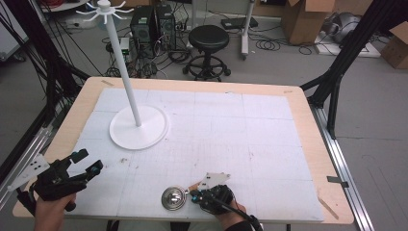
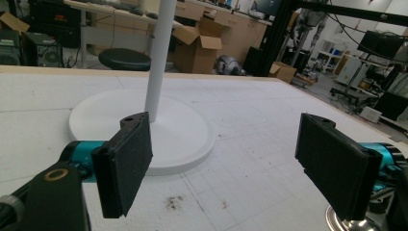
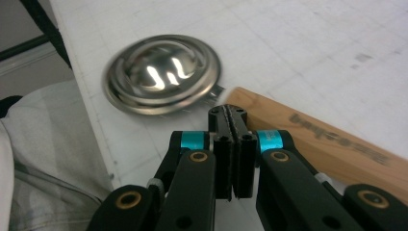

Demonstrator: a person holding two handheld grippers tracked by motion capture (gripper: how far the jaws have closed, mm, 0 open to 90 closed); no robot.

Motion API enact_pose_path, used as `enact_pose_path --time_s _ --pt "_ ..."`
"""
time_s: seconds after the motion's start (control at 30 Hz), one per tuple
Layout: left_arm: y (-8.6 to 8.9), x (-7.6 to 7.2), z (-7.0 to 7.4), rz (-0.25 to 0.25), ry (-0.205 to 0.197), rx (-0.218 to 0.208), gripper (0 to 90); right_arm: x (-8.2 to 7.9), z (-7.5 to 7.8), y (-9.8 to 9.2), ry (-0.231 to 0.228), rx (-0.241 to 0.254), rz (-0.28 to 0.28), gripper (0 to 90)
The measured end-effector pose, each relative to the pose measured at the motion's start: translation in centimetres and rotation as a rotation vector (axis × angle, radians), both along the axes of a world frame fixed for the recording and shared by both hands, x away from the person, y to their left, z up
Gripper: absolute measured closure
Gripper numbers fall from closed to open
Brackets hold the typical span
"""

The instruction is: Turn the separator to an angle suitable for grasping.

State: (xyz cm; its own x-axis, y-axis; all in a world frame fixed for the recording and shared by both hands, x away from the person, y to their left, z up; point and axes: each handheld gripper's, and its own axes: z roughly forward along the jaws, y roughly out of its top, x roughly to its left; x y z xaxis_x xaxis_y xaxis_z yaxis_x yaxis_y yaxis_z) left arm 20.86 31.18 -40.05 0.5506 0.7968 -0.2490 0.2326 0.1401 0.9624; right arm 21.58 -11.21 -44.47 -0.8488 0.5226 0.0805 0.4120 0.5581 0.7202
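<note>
The right gripper [image 3: 233,115] has its two black jaws pressed flat together with nothing between them, their tips resting just beside the near end of a light wooden handle [image 3: 317,139] that runs off to the right in the right gripper view and bears dark printed lettering. Just past the jaw tips lies a round, shiny steel lid-like disc with a domed middle and ringed rim [image 3: 161,74]; the handle's end meets its rim through a short metal neck, so the two look like one utensil, though the join is too blurred to be sure. In the high view this right gripper [image 1: 195,196] sits near the front edge of the counter [image 1: 308,103], held in a hand that enters from below, with the steel disc [image 1: 173,198] immediately to its left on the white gridded mat [image 1: 240,139] that covers most of the pale wooden top. The left gripper [image 2: 223,159] is spread wide, its two padded jaws far apart and gripping nothing; in the high view the left gripper [image 1: 89,163] hovers over the counter's front left corner, well apart from the disc. Beyond it, looking between those jaws, stands a tall white pole on a round white base [image 2: 183,139], upright on the mat toward the back left, topped in the high view by a ring of short hooked arms [image 1: 104,9].
</note>
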Motion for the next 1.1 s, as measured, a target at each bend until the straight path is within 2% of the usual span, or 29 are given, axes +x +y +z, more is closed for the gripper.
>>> enact_pose_path --time_s 0.47,0.93,1.0,1.1 --pt "0.1 0.0 0.0 0.002 -0.002 -0.003 20.9 1.4 -0.1 1.2 -0.014 0.004 -0.021 89.8" --pt "0.2 -0.1 0.1 0.0 -0.003 -0.004 20.9 2.1 -0.2 2.3 -0.022 0.016 -0.043 89.7" --pt "0.2 -0.1 0.0 -0.001 -0.002 -0.002 20.9 2.0 -0.1 2.0 -0.029 0.015 -0.045 89.8" --pt "0.2 -0.1 0.0 0.0 -0.003 -0.002 20.9 1.8 1.0 -0.2 -0.055 0.065 -0.087 89.8"
